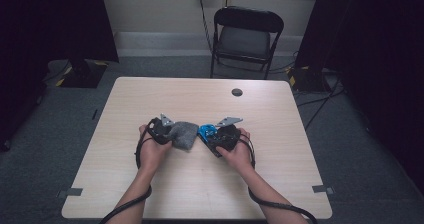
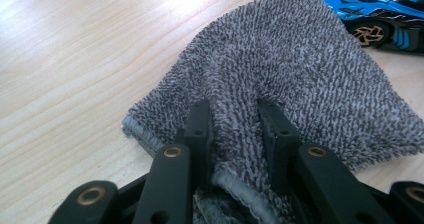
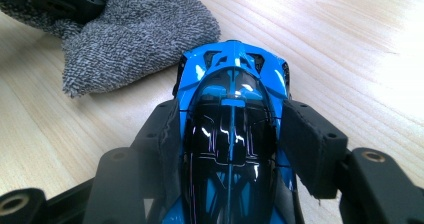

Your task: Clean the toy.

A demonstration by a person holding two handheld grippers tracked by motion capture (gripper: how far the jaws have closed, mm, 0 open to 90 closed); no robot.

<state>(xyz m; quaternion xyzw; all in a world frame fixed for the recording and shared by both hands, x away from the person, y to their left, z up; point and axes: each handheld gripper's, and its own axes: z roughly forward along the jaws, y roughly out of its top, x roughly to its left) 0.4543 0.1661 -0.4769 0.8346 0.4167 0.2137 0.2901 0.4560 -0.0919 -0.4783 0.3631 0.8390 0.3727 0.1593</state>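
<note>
Mid-worktop (image 1: 150, 184), left gripper (image 2: 234, 115) pinches the cloth (image 2: 295, 69) while right gripper (image 3: 232, 129) clamps the car (image 3: 232, 84) just beside it; keep the car firmly held and wipe gently with short strokes.

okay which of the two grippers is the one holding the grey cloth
The left gripper: its jaws pinch a fold of the grey cloth. The right gripper instead grips the blue toy car by its sides.

cloth (image 1: 184, 134) beside car (image 1: 205, 131); table (image 1: 200, 184) near side free
</note>
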